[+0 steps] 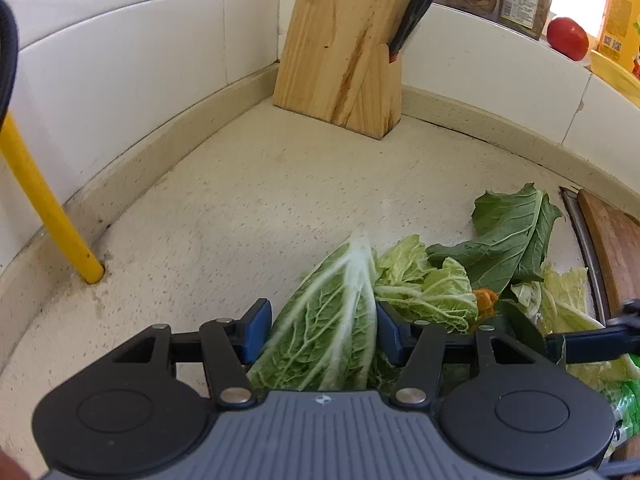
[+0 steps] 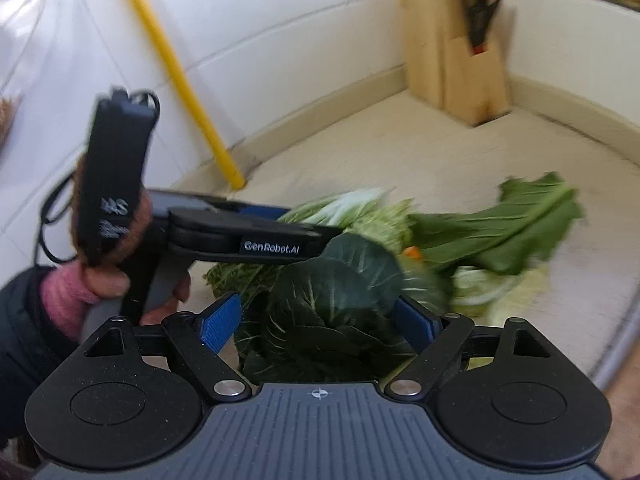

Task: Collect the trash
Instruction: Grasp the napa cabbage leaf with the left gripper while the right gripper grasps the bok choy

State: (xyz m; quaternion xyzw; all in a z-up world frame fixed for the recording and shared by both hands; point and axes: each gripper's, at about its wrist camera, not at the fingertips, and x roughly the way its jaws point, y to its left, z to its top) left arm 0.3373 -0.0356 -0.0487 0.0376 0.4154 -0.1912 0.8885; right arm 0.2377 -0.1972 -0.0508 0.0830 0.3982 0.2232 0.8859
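Left tool (image 1: 322,330): blue pads clamped on a pale cabbage leaf (image 1: 332,320), lower centre, over the tabletop (image 1: 240,208). Right tool (image 2: 316,318): pads holding a dark green leaf (image 2: 340,292), lower centre. Only the left view shows a tomato (image 1: 568,38), upper right; only the right view shows the person's hand (image 2: 116,280), at left.
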